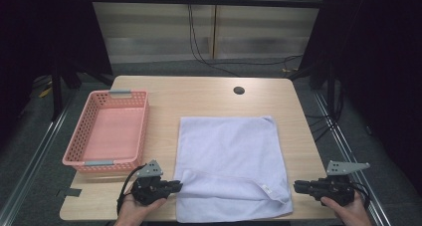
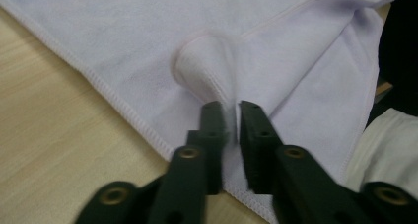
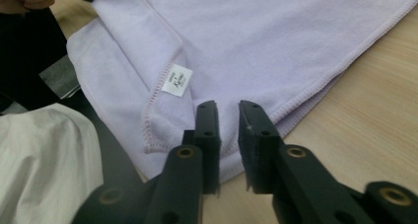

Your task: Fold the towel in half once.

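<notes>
A pink slatted basket stands on the left part of the wooden table, empty, its long side running away from the near edge. Grey clips sit on its far and near rims. A round dark cable hole lies in the tabletop near the far edge, right of centre. Black cables hang down the panelled wall behind the table and trail across the grey floor.

A light wooden table carries a pink basket and a lavender towel.
</notes>
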`<state>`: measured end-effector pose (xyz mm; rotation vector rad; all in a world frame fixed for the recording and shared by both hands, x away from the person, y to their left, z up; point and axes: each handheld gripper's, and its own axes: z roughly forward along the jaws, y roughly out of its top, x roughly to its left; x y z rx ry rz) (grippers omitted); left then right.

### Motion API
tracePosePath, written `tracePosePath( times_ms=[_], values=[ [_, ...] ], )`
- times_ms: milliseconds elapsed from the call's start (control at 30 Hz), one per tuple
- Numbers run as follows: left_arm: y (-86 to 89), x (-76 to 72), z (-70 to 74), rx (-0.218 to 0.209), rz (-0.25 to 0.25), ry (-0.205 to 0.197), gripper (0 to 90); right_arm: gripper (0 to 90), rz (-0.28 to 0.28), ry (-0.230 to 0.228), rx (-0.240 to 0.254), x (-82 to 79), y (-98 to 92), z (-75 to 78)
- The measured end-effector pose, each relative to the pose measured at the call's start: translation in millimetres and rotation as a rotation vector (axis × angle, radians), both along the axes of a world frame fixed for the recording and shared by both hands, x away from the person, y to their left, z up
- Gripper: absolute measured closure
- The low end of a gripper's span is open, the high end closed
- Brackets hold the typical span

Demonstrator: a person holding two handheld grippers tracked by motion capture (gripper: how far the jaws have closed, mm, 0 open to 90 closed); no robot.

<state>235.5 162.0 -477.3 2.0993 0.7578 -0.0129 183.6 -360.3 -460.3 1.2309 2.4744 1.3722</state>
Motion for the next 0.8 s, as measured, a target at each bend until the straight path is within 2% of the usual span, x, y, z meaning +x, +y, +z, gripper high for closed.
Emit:
tracePosePath(
  times_ms=[33,67,167,200,267,300,333,367,433,467,533,567,633,667,700,800],
  values=[
    [-0.8,1.0,2.0,-0.005,0.003,0.0,71.5,73.3,0.0,-0.003,0.001,1.3,1.8,0.5],
    [-0.9,2.8,4.9,-0.023,0.001,-0.008,70.0,70.5,0.008,-0.003,0.003,3.1,6.0,1.9],
    [-3.0,15.3,12.8,-0.038,0.041,-0.044,56.3,63.7,0.052,0.003,-0.015,12.3,30.8,2.3],
    [-3.3,21.2,13.3,-0.051,0.044,-0.052,55.6,61.8,0.065,0.012,-0.014,15.7,39.3,0.7],
    [-4.9,30.8,12.6,-0.051,0.055,-0.066,52.2,57.1,0.099,0.031,-0.027,22.6,54.3,-3.2],
    [-7.0,36.9,10.6,-0.045,0.049,-0.056,51.0,55.0,0.111,0.033,-0.039,26.0,62.1,-5.0],
    [-8.9,39.8,8.7,-0.043,0.052,-0.048,49.4,54.3,0.124,0.042,-0.026,30.1,69.5,-7.0],
    [-12.0,43.1,5.3,-0.04,0.034,-0.03,46.9,52.8,0.132,0.052,-0.021,32.0,73.7,-7.9],
    [-16.7,44.2,0.2,-0.02,0.016,-0.028,45.6,49.7,0.14,0.053,-0.04,36.5,82.7,-10.7],
    [-18.6,44.4,-2.2,-0.026,-0.004,-0.013,44.1,48.9,0.14,0.056,-0.045,38.5,85.5,-12.4],
    [-22.2,44.0,-4.4,-0.005,-0.012,-0.007,46.1,49.3,0.147,0.07,-0.062,40.3,89.1,-17.5],
    [-22.8,44.2,-5.0,0.0,-0.029,-0.005,53.8,53.5,0.144,0.074,-0.08,40.4,89.6,-19.6],
    [-23.9,41.8,-4.9,-0.001,-0.041,-0.002,70.8,71.1,0.152,0.094,-0.095,39.5,89.9,-24.5],
    [-23.9,39.0,-2.7,-0.008,-0.051,-0.016,77.8,79.4,0.163,0.094,-0.094,38.6,88.9,-24.8],
    [-23.2,36.1,0.0,-0.021,-0.042,-0.026,81.7,83.4,0.156,0.082,-0.09,36.9,86.7,-22.0],
    [-17.8,26.8,10.7,-0.074,-0.041,-0.045,83.3,85.7,0.138,0.046,-0.039,33.8,76.7,-10.0]
  ],
)
